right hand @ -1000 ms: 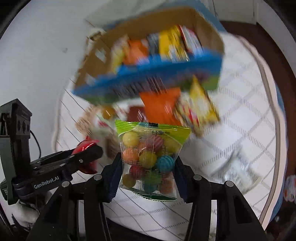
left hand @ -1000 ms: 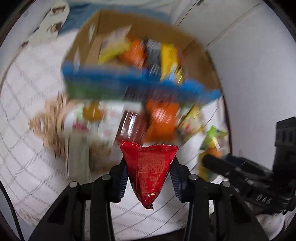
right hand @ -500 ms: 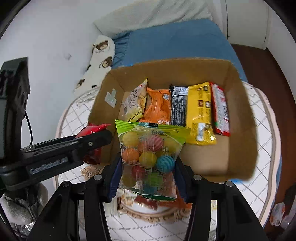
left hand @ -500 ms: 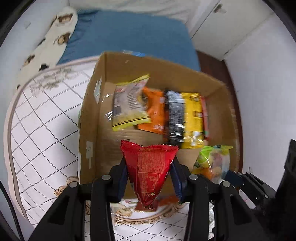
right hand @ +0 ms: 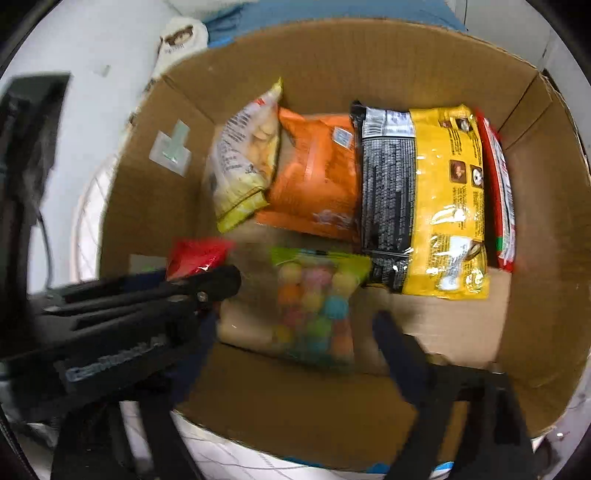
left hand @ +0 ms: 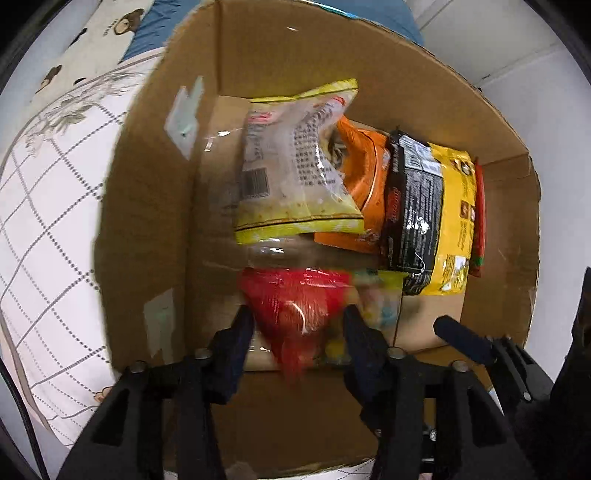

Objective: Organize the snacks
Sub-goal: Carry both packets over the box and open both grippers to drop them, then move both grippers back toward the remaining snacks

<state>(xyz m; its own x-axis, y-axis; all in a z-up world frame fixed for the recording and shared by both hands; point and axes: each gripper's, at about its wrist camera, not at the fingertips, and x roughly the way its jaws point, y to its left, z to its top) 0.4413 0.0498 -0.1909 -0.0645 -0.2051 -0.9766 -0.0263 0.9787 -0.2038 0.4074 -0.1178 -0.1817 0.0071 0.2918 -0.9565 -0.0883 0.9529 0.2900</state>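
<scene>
Both grippers are inside a cardboard box [left hand: 147, 206] [right hand: 535, 295]. My left gripper [left hand: 297, 325] has its jaws spread; the red snack packet [left hand: 295, 310] sits blurred between the fingers, apparently loose. It also shows in the right wrist view [right hand: 195, 254]. My right gripper [right hand: 295, 343] is open; the green-topped bag of coloured candy balls [right hand: 317, 306] lies between its fingers on the box floor. At the back of the box lie a pale yellow bag [left hand: 295, 166], an orange bag [right hand: 317, 177], a black-and-yellow bag [right hand: 424, 199] and a red packet [right hand: 502, 192].
The box stands on a white checked cloth [left hand: 48, 221]. A blue bedcover [right hand: 332, 11] and a bear-print pillow [left hand: 92, 40] lie beyond it. A white wall [left hand: 554, 110] is on the right.
Both grippers have moved down into the box. Both have opened; the candy bag has dropped to the box floor and the red packet is slipping free.
</scene>
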